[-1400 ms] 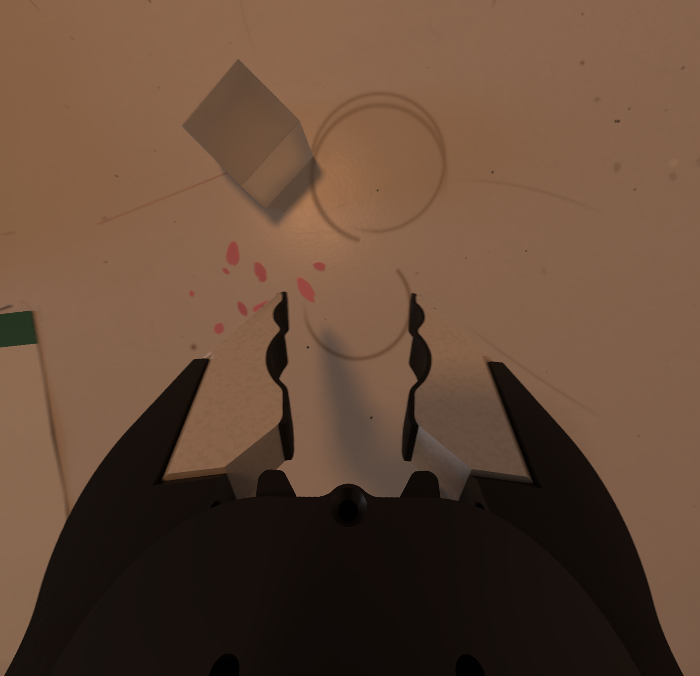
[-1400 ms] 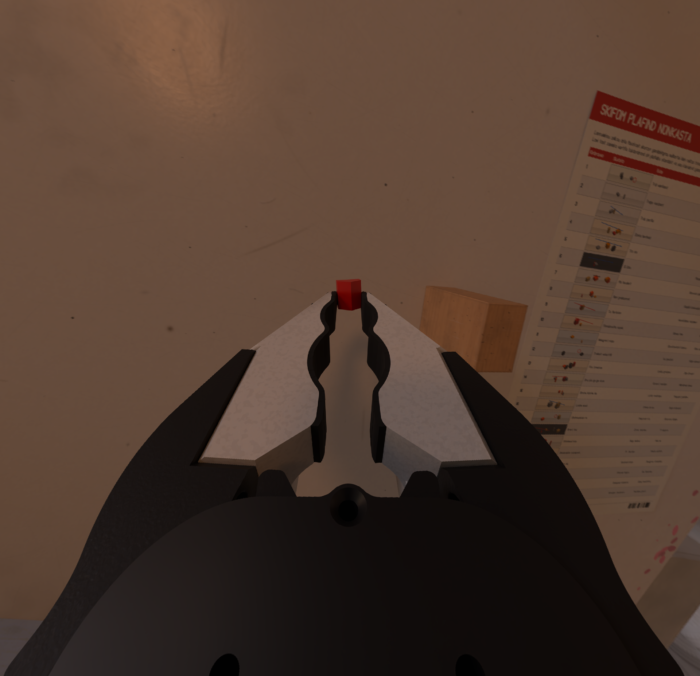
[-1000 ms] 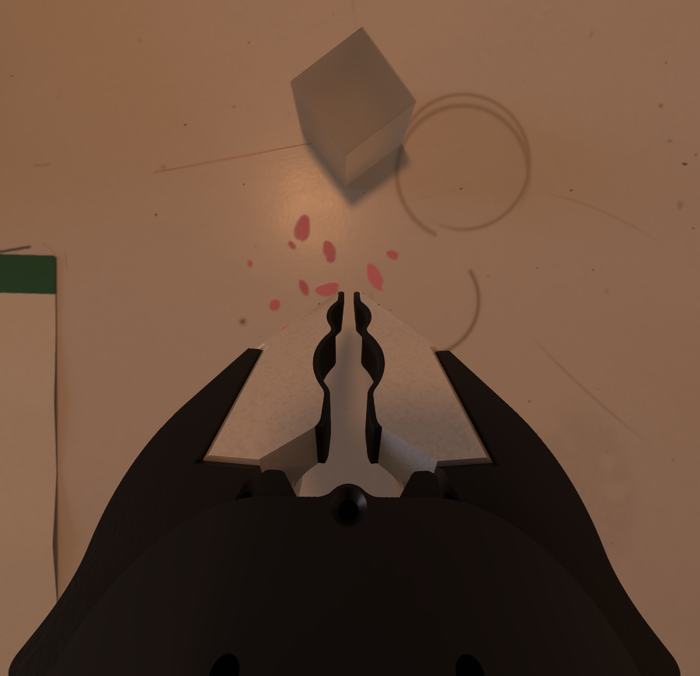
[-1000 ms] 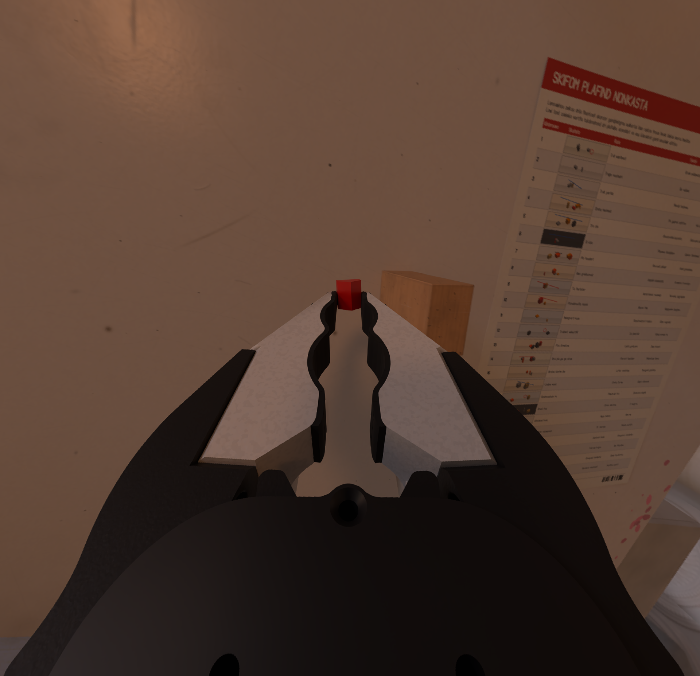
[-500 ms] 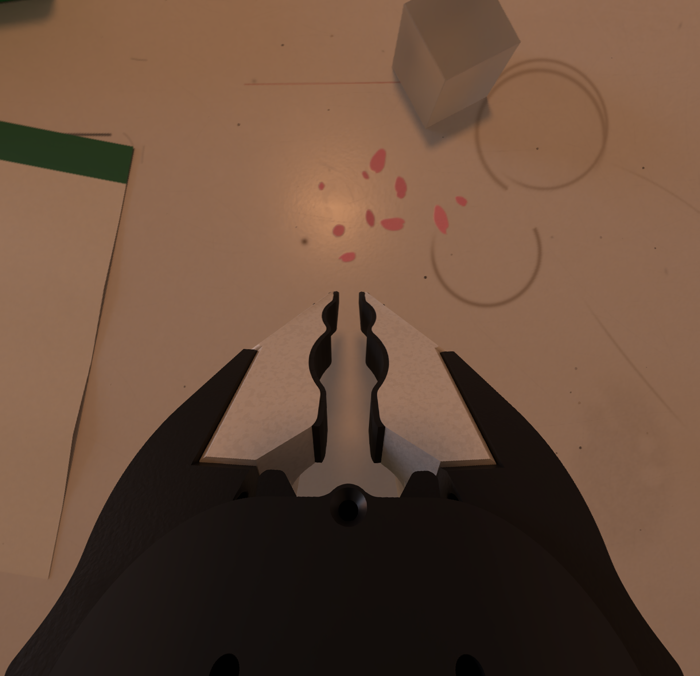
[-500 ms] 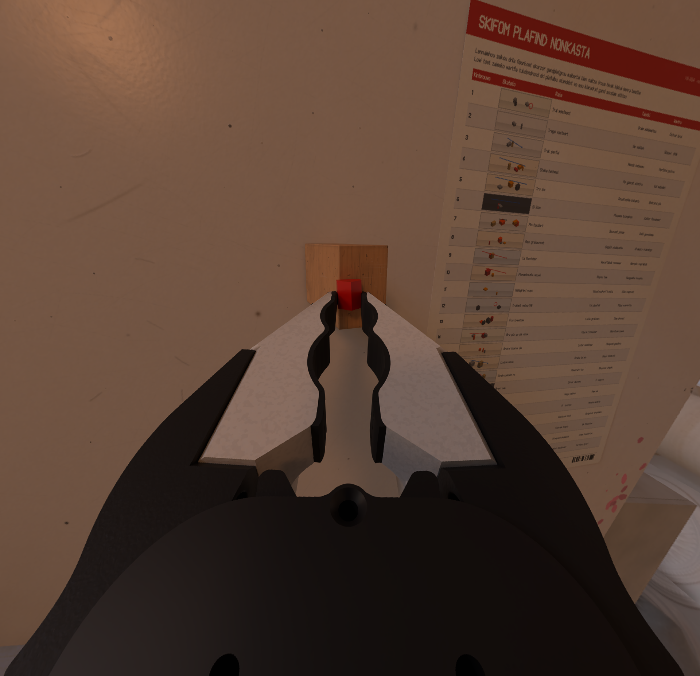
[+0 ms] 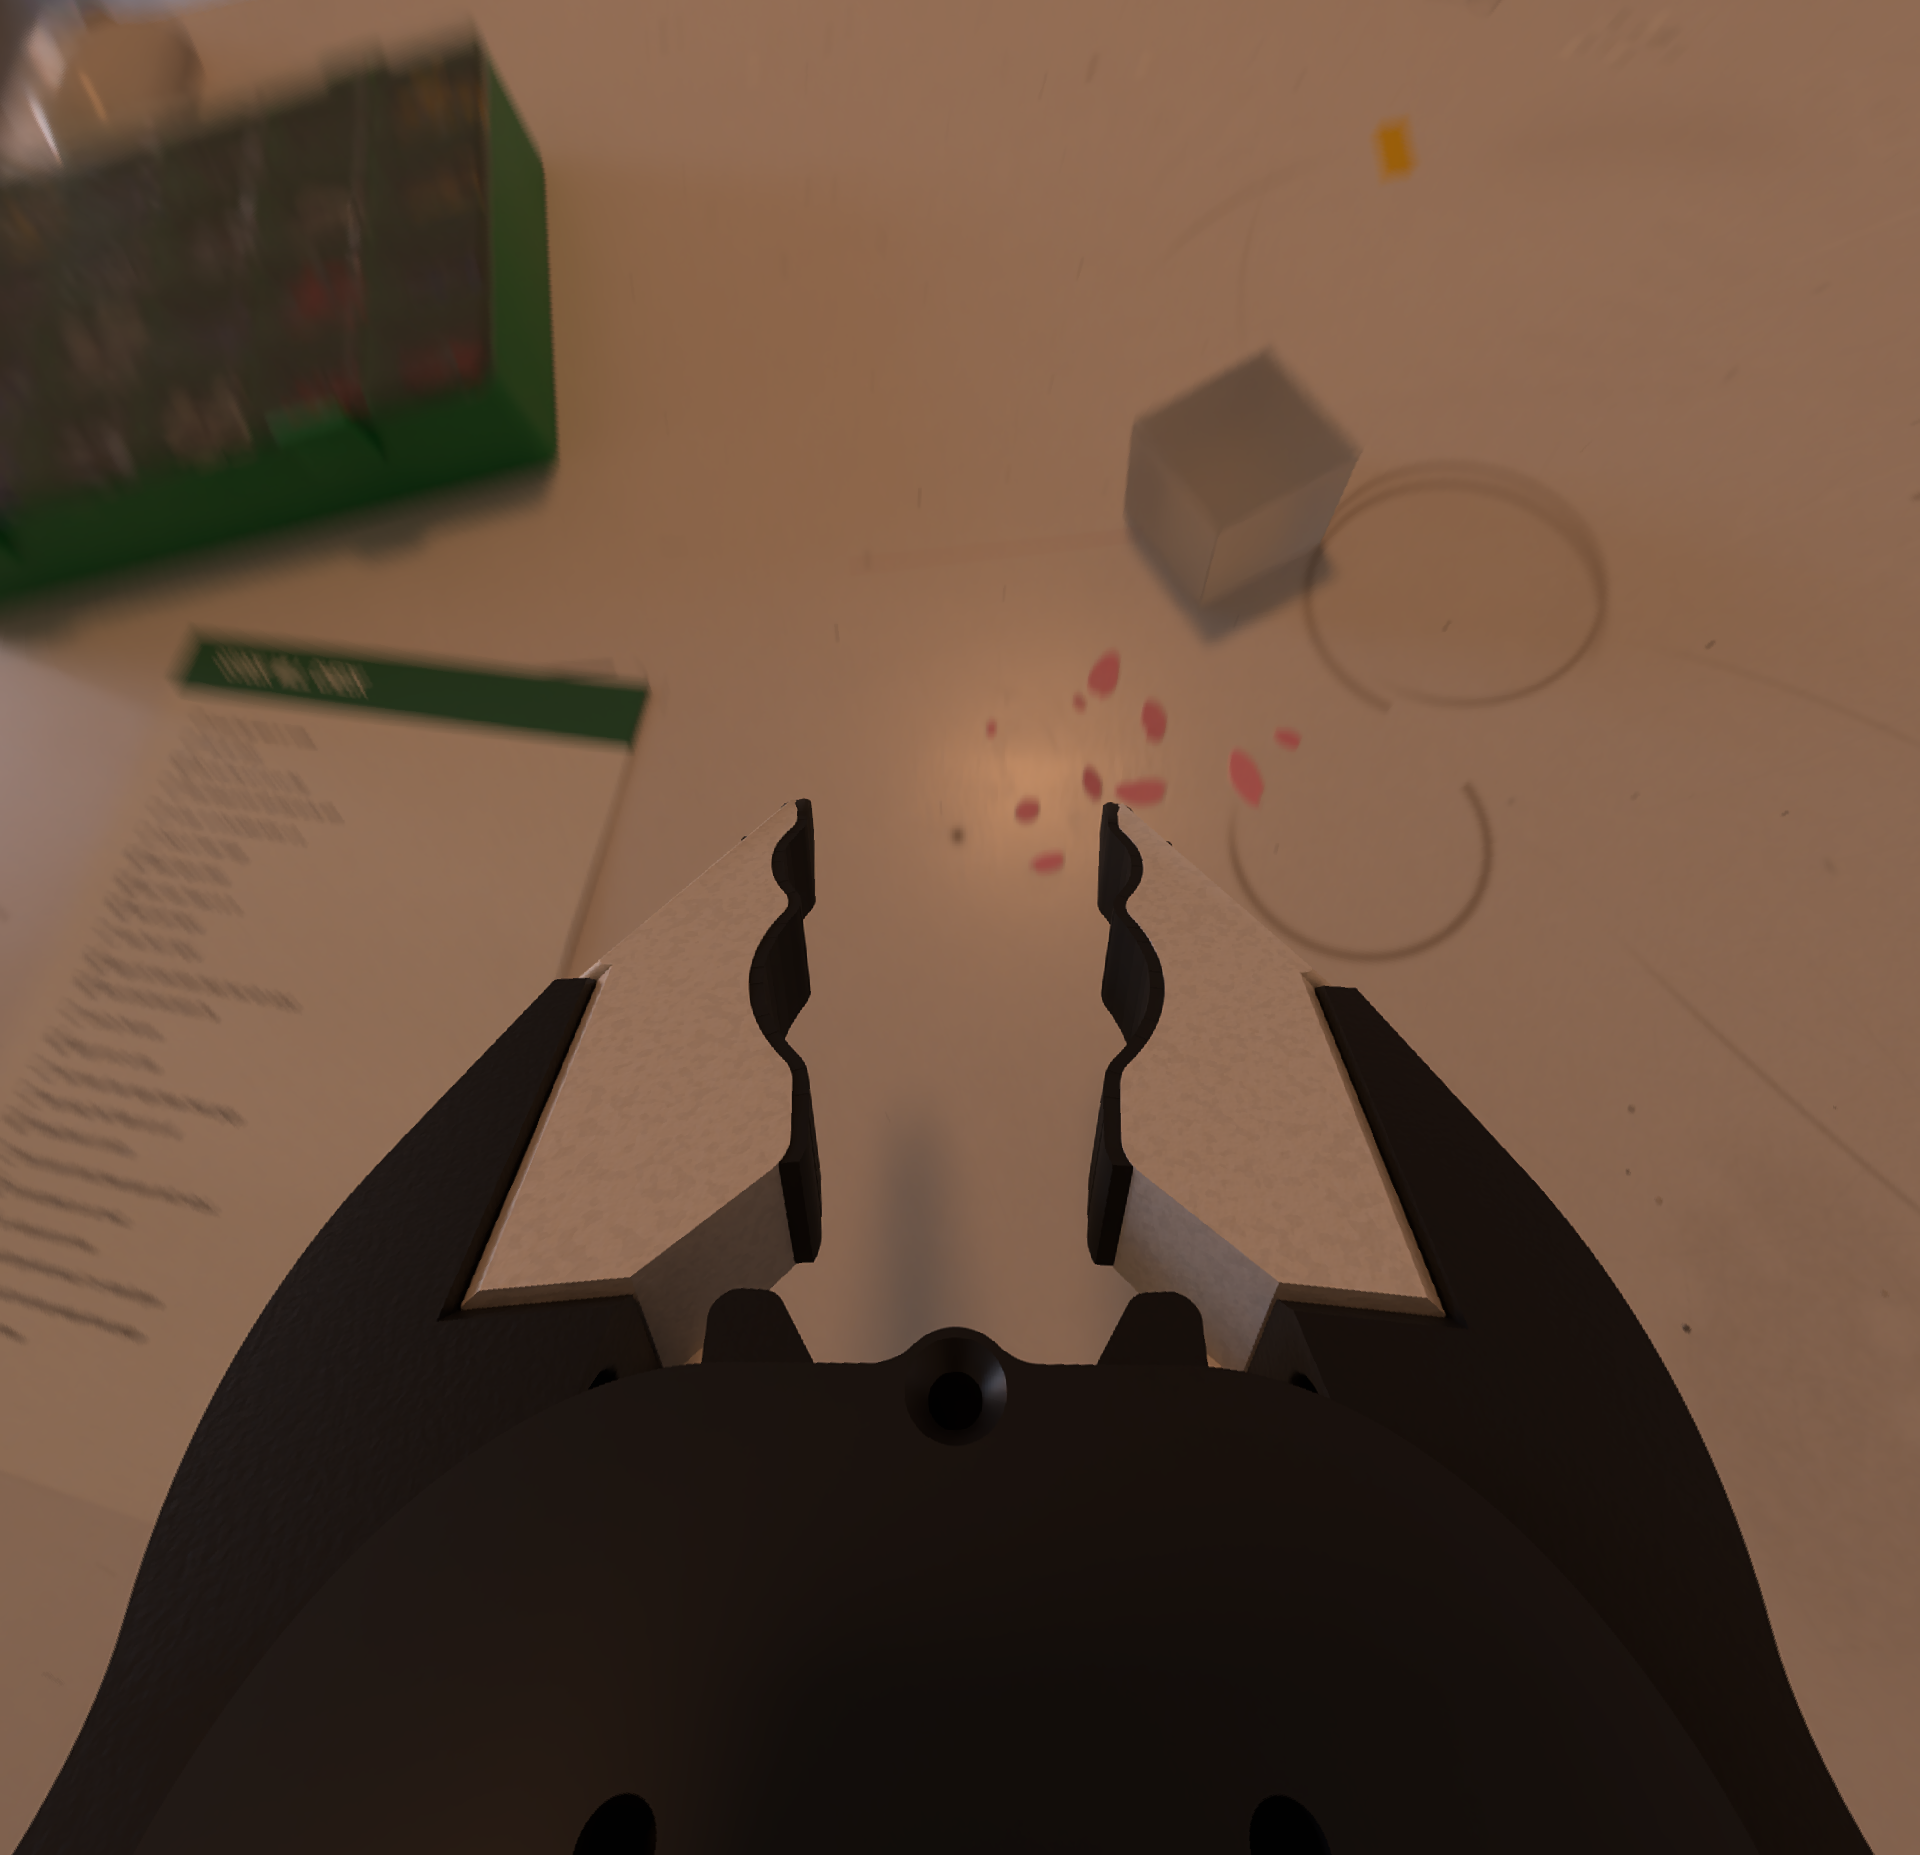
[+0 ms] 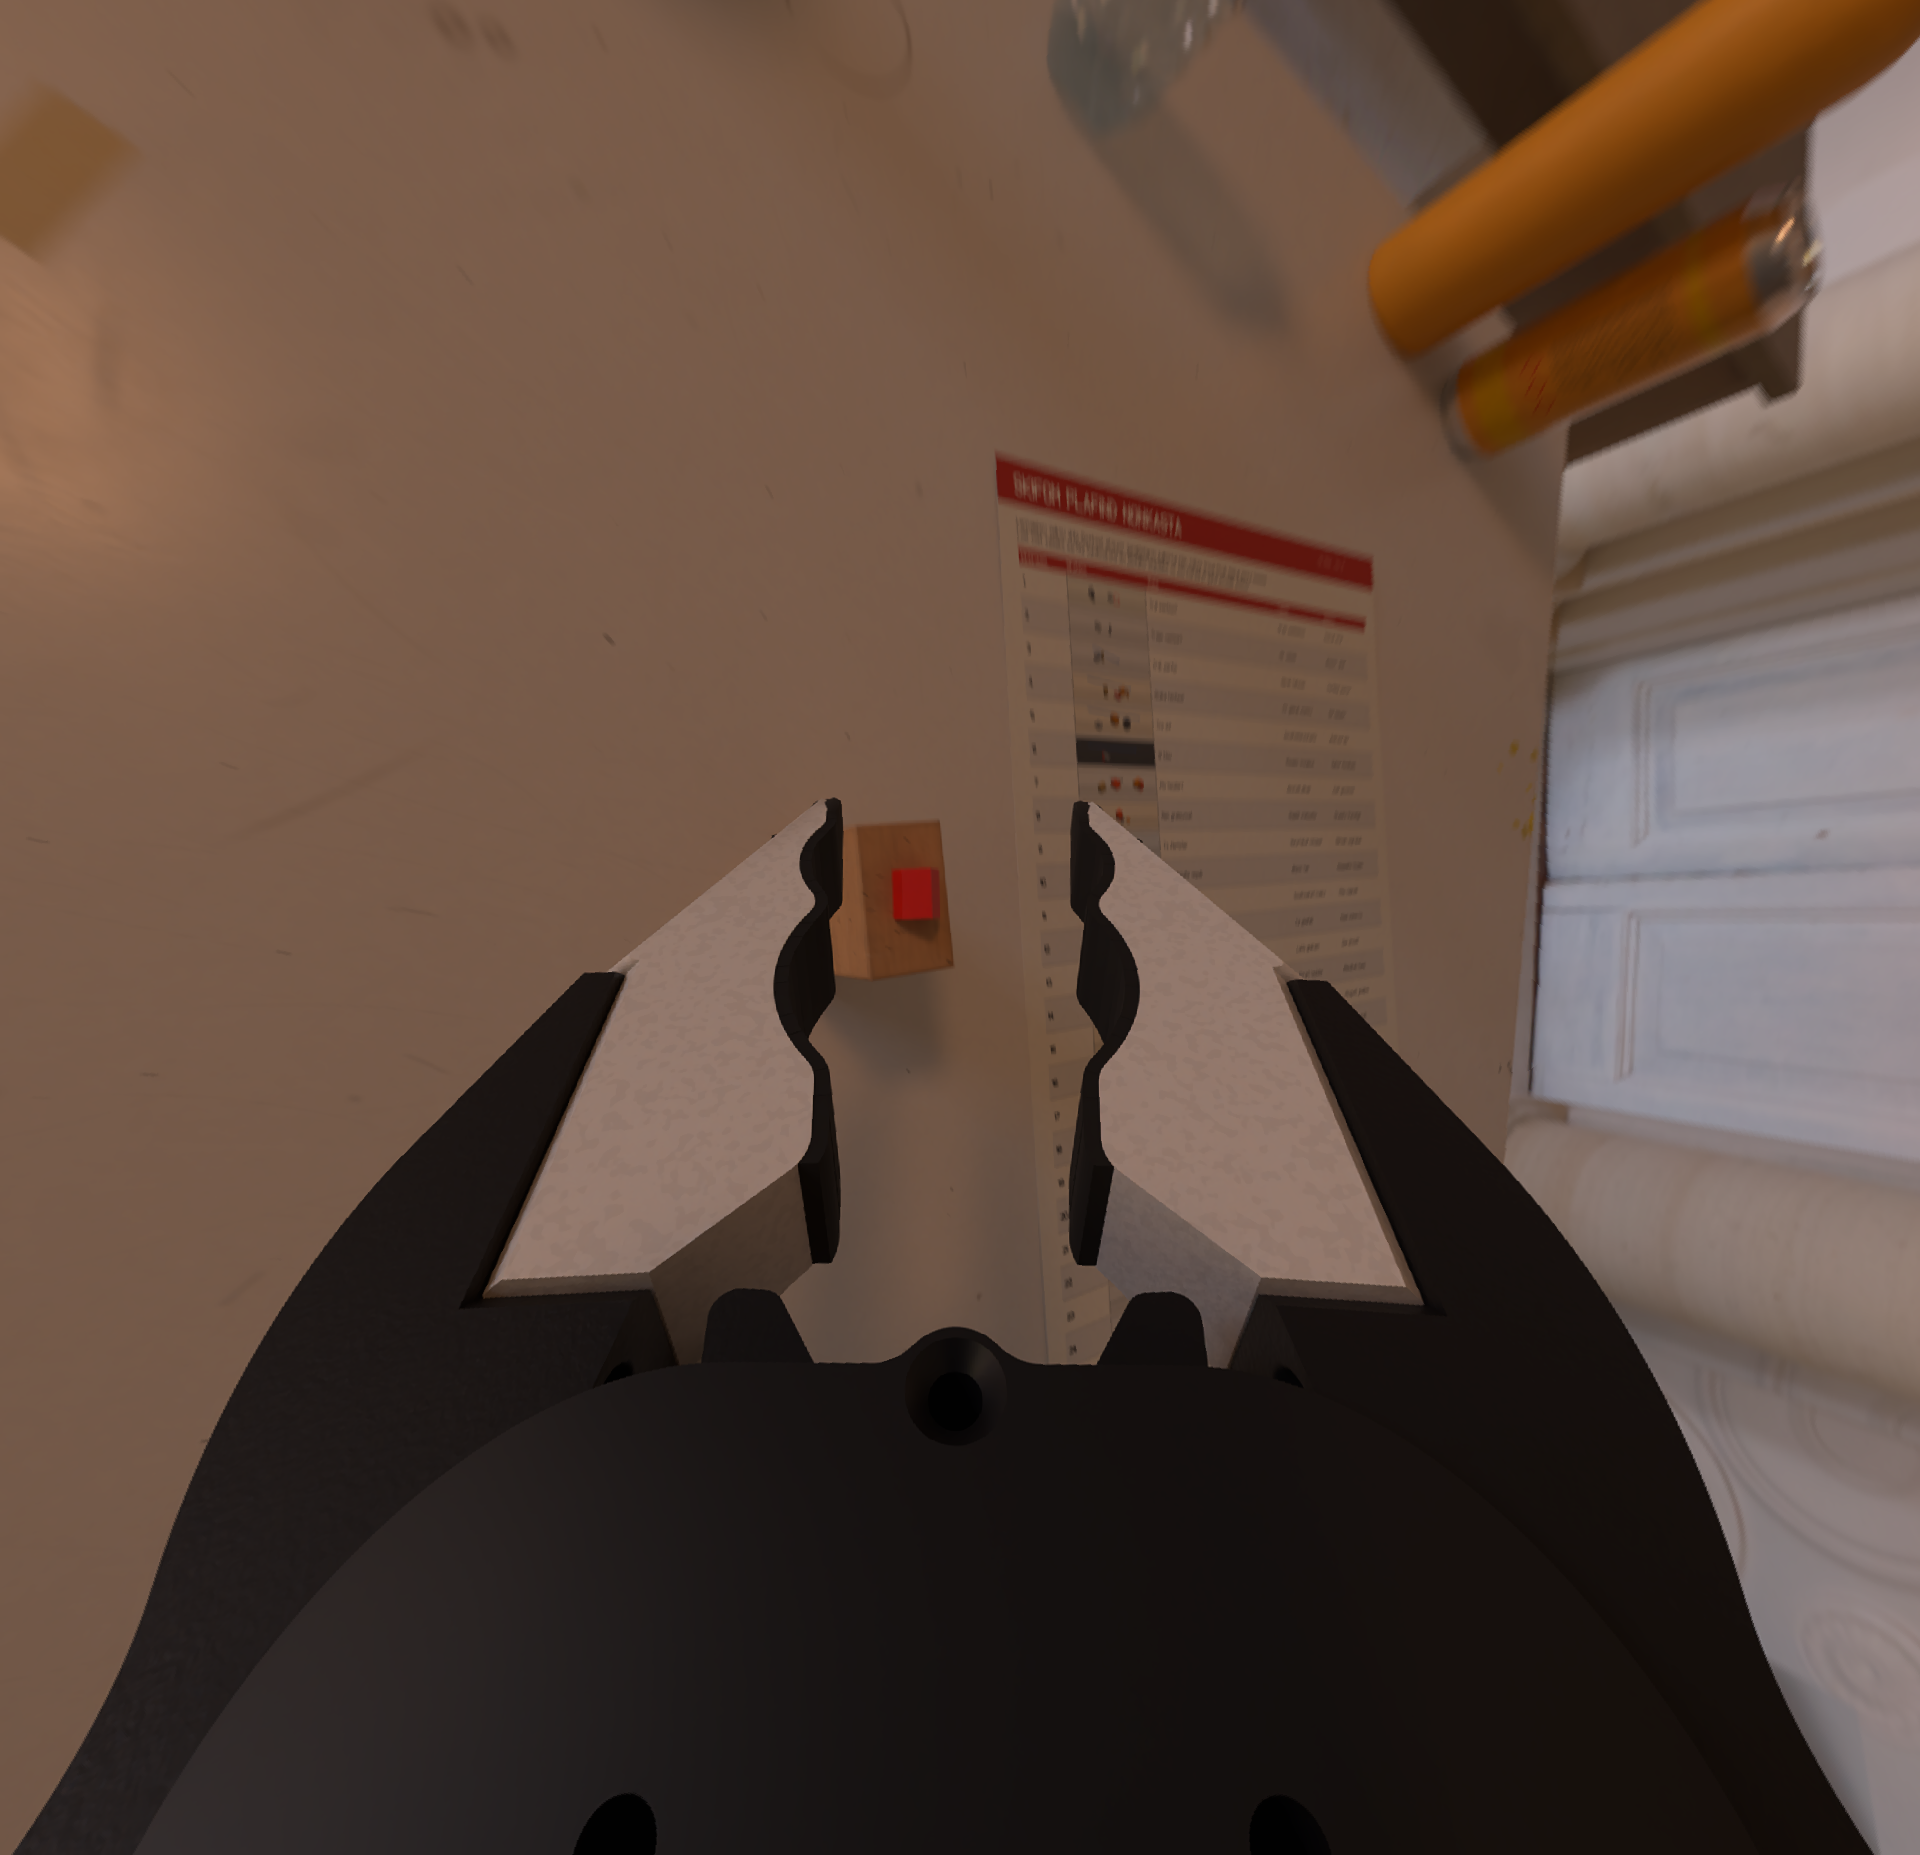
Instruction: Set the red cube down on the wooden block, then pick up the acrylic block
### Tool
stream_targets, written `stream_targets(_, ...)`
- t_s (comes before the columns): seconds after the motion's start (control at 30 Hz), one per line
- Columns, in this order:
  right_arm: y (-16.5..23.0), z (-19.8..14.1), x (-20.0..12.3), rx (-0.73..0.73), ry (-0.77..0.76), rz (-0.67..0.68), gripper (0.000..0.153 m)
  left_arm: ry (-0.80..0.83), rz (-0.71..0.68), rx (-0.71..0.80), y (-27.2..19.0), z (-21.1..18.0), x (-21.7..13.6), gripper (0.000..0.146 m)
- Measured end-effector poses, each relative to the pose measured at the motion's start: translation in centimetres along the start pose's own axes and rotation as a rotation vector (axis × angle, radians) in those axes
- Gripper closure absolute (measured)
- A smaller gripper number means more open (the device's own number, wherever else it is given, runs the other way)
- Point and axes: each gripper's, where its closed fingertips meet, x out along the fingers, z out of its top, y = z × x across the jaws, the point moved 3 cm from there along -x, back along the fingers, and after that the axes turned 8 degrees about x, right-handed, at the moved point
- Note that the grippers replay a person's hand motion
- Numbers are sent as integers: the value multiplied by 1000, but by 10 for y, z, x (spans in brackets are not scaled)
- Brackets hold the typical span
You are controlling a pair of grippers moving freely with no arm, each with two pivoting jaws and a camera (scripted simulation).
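Note:
In the right wrist view the small red cube [image 8: 915, 892] rests on top of the wooden block [image 8: 894, 922] on the tan table. My right gripper [image 8: 953, 818] is open and empty, well above the block, which shows between its fingers. In the left wrist view the translucent grey acrylic block [image 7: 1236, 491] stands on the table ahead and to the right. My left gripper [image 7: 956, 818] is open and empty, short of the block and left of it.
A green bin [image 7: 270, 340] with dark contents stands far left. A green-headed sheet [image 7: 260, 922] lies at the left. Pink spots [image 7: 1122, 756] and ring marks [image 7: 1455, 584] mark the table. A red-headed sheet [image 8: 1195, 766] lies right of the wooden block, by the table edge. Orange-handled tool [image 8: 1621, 153] at top right.
My right gripper has opened, left the red cube on the wooden block and risen away. My left gripper has opened and pulled back, so the green bin has come into view.

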Motion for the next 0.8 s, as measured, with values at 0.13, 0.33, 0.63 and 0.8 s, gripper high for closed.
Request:
stream_targets(0.13, 34, 27, -41, -22, -137, 45, 110, -144, -23, 210, -13, 66, -15, 92)
stream_targets(0.33, 121, 57, -79, -102, -284, 216, 113, -2, -196, 742, -69, 129, 32, 101)
stream_targets(0.63, 208, 66, -102, -216, -363, 408, 113, 562, -393, 1034, -90, 92, 135, 82)
stream_targets(0.8, 224, 63, -108, -247, -383, 459, 113, 687, -377, 1069, -83, 72, 164, 75)
